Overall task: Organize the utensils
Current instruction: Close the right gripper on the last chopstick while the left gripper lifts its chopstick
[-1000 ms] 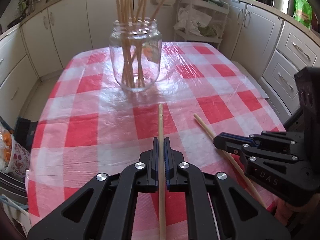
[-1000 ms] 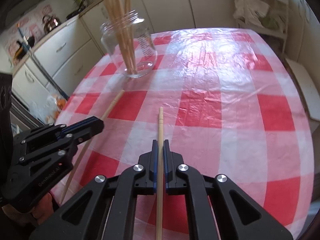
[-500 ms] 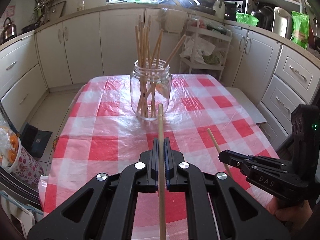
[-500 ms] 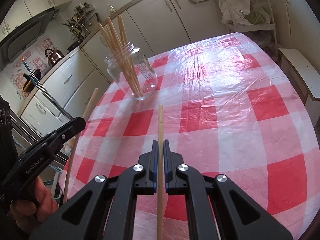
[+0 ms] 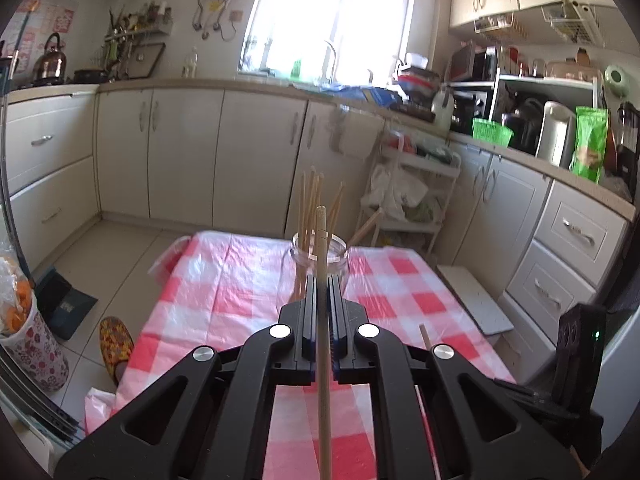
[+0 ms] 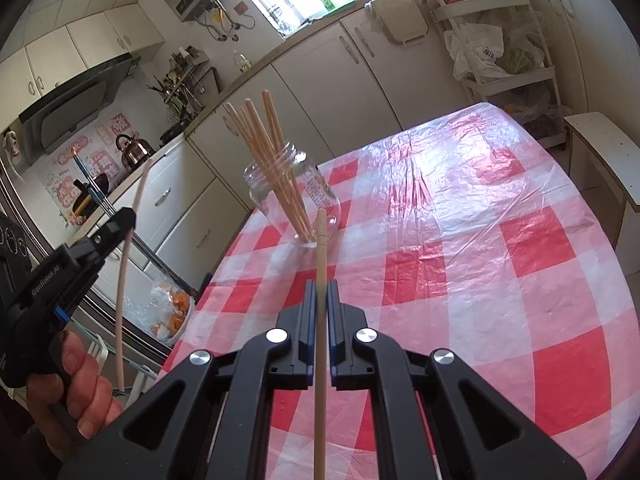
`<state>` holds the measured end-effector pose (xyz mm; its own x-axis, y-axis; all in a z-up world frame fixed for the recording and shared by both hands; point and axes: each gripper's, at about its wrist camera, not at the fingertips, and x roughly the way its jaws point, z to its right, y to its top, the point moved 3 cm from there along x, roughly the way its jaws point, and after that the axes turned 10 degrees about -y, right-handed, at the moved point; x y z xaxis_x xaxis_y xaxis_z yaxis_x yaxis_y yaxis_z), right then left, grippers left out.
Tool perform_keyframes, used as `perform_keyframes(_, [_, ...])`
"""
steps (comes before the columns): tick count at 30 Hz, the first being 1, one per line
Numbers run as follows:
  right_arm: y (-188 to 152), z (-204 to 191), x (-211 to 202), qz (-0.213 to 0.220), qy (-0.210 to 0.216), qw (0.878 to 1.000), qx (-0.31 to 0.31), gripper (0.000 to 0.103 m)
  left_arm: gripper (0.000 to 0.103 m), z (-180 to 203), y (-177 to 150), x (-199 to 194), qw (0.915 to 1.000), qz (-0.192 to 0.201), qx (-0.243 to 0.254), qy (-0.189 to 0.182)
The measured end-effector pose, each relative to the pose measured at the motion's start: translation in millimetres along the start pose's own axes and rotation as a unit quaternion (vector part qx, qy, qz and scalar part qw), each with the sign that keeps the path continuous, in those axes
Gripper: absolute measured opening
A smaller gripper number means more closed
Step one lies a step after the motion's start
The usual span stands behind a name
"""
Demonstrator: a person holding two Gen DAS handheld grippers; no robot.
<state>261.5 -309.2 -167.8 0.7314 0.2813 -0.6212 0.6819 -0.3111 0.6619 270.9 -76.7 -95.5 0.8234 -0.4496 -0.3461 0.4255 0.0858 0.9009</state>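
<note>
Each hand-held gripper (image 5: 320,284) (image 6: 320,292) grasps 1 chopstick (image 5: 322,320) (image 6: 320,320) pointing toward the jar (image 6: 296,196) ahead.

I see a clear, glossy glass jar (image 6: 294,196) holding pale matt wooden chopsticks (image 6: 266,148). The red-checked tablecloth (image 6: 460,240) looks like shiny, wrinkled plastic film. My grippers' black plastic fingers (image 5: 306,312) look matt, with bright metal screws (image 5: 279,331).

claw (image 5: 320,292): black | blue pads | silver screws | white lettering

both wrist views look forward, slightly downward over checked table (image 5: 224,280); share chopstick jar (image 6: 292,192).
</note>
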Motion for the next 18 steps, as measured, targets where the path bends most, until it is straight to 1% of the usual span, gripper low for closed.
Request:
perform_keyframes(2, [1,0,-1,0.004,0.002,1.0,0.001,0.006,0.005,1,9,-5,0.9998,0.021,0.002,0.003])
perform_keyframes(8, [2,3,-1,0.007,0.004,1.0,0.007,0.006,0.005,8,28,-13,0.998,0.063,0.009,0.001])
perform_keyframes(13, [1,4,-1,0.008,0.005,1.0,0.01,0.006,0.005,13,40,-15,0.9966,0.082,0.014,-0.002])
perform_keyframes(18, [1,5,-1,0.009,0.007,1.0,0.014,0.006,0.005,18,47,-16,0.9956,0.091,0.02,-0.004])
